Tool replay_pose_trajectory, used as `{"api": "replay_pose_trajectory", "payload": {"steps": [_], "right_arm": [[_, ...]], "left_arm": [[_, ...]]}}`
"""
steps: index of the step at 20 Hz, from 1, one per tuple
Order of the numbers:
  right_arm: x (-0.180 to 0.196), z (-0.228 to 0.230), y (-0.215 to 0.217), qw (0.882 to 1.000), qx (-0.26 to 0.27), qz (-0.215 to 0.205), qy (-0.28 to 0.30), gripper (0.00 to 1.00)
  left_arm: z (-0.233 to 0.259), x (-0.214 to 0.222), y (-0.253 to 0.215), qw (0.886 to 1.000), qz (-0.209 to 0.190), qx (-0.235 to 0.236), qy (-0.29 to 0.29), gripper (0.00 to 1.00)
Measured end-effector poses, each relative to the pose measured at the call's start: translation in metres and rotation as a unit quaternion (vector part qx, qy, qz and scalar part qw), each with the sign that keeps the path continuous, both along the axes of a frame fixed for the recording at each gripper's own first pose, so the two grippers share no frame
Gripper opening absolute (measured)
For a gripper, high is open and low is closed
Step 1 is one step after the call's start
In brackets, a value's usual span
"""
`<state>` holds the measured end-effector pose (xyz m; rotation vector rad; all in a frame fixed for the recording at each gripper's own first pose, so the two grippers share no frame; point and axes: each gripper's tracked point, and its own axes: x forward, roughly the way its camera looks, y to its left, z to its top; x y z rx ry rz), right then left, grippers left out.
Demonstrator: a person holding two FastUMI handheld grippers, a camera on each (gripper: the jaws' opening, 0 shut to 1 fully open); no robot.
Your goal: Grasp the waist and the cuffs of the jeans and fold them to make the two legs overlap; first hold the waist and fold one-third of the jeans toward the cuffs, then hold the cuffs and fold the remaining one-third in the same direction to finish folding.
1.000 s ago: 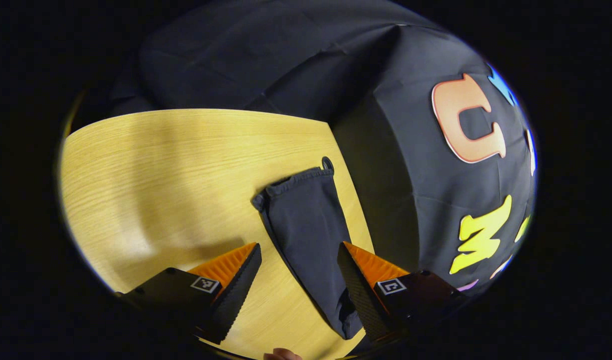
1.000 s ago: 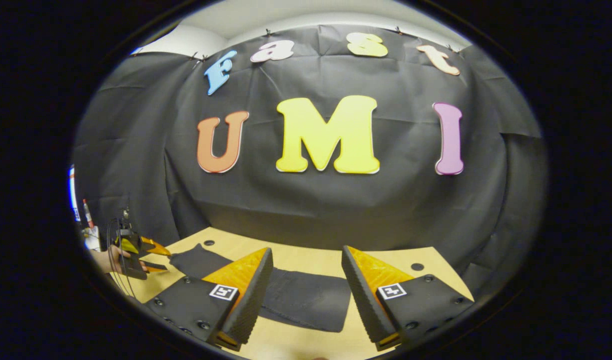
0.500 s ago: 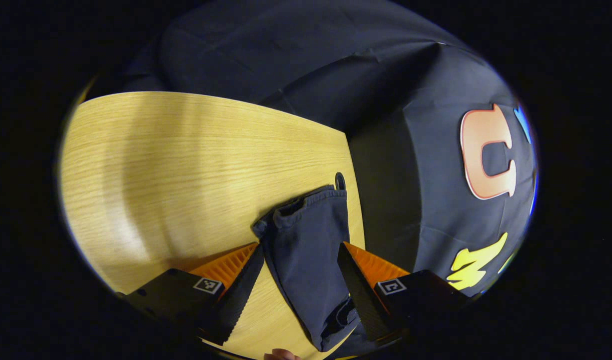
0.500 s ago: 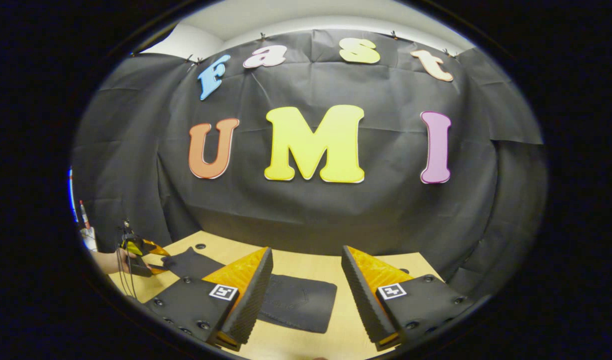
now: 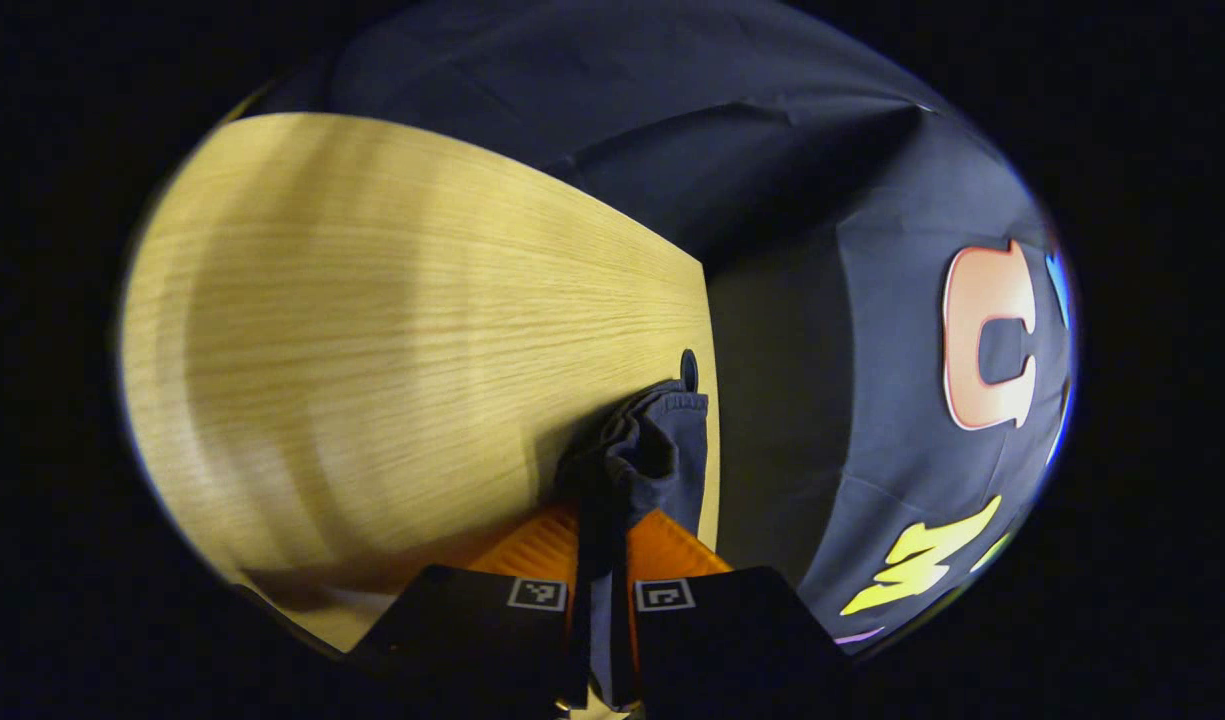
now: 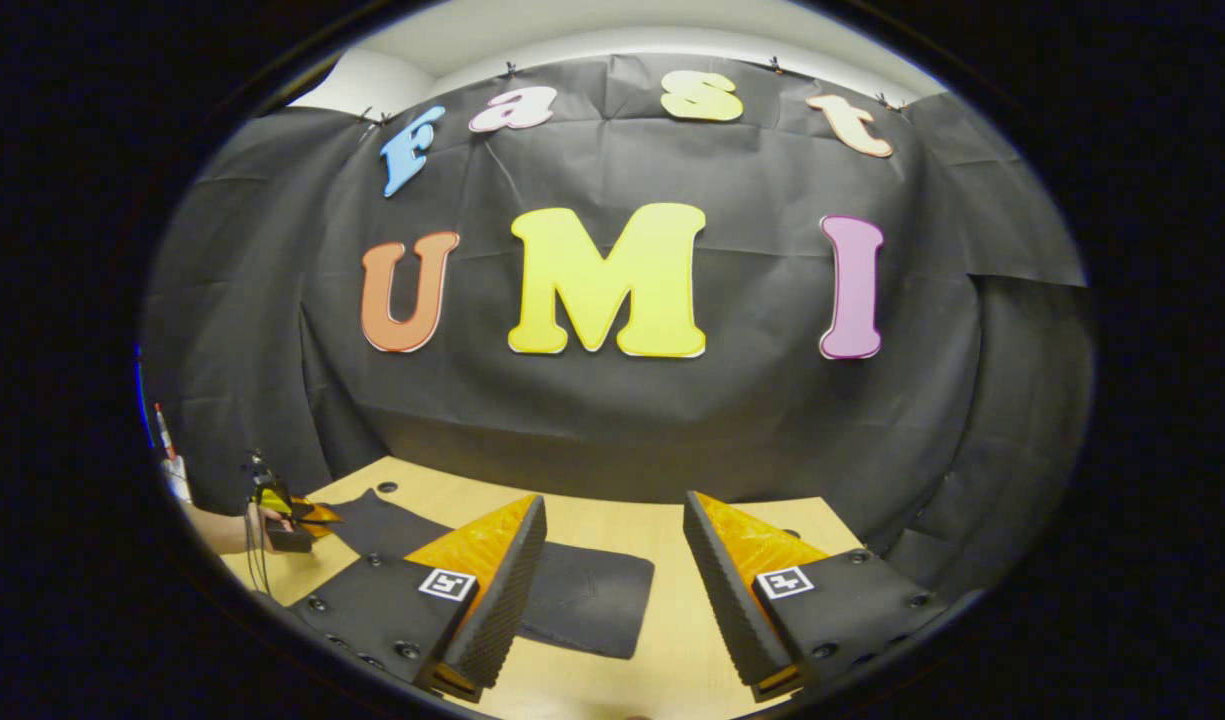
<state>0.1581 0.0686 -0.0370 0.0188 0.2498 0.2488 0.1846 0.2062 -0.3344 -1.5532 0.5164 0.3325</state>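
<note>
1. In the left gripper view, the left tool (image 5: 602,560) is seen closed tight on the cuffs (image 5: 647,455) of the jeans, both fingers (image 5: 537,545) pressed against the dark cloth between them.
2. Just beyond the fingertips, the cuff end is bunched and lifted slightly off the bench (image 5: 372,330), close to the bench's far right edge.
3. A small dark hole (image 5: 688,368) in the bench top is seen just past the cuffs, beside that edge.
4. Beyond the bench, the black cloth wall (image 5: 822,350) of the booth is seen.
5. In the right gripper view, the right tool (image 6: 612,590) is held wide apart above the bench (image 6: 672,640), nothing being gripped between its fingers (image 6: 502,600).
6. Past the fingertips, the waist end of the jeans (image 6: 592,600) lies flat on the bench, partly hidden behind the tool's left finger.
7. The jeans are seen stretching away to the left, toward the far corner of the bench.
8. At that far left end, the left tool (image 6: 317,517) is seen held by a hand (image 6: 247,528), its tips at the cloth.
9. Behind everything, the black cloth wall (image 6: 672,430) hangs.
</note>
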Motion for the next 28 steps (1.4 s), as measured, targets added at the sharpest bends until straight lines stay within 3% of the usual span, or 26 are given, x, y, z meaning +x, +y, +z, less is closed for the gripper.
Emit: {"api": "replay_pose_trajectory", "payload": {"steps": [2, 4, 7, 14, 19, 23, 28], "right_arm": [[0.002, 0.0, -0.006, 1.0, 0.001, -0.003, 0.001, 0.84], [0.0, -0.001, -0.008, 1.0, 0.008, -0.004, 0.004, 0.89], [0.0, -0.005, -0.01, 1.0, 0.012, 0.001, 0.007, 0.86], [-0.003, -0.003, -0.034, 1.0, 0.019, 0.004, 0.004, 0.86], [-0.004, -0.003, -0.078, 1.0, 0.025, -0.009, 0.004, 0.86], [-0.006, 0.003, -0.128, 0.999, 0.034, -0.034, -0.001, 0.86], [-0.013, 0.003, -0.182, 0.998, 0.033, -0.058, -0.003, 0.84]], "left_arm": [[0.012, 0.002, -0.002, 1.0, -0.007, 0.022, -0.017, 0.06], [0.037, 0.007, -0.003, 0.998, -0.016, 0.049, -0.046, 0.0], [0.074, 0.012, -0.012, 0.992, -0.032, 0.097, -0.079, 0.04], [0.172, 0.017, -0.074, 0.975, -0.033, 0.149, -0.159, 0.04], [0.235, 0.021, -0.151, 0.953, -0.055, 0.212, -0.211, 0.04], [0.256, 0.022, -0.212, 0.937, -0.073, 0.26, -0.223, 0.04], [0.241, 0.032, -0.327, 0.904, -0.165, 0.321, -0.231, 0.04]]}}
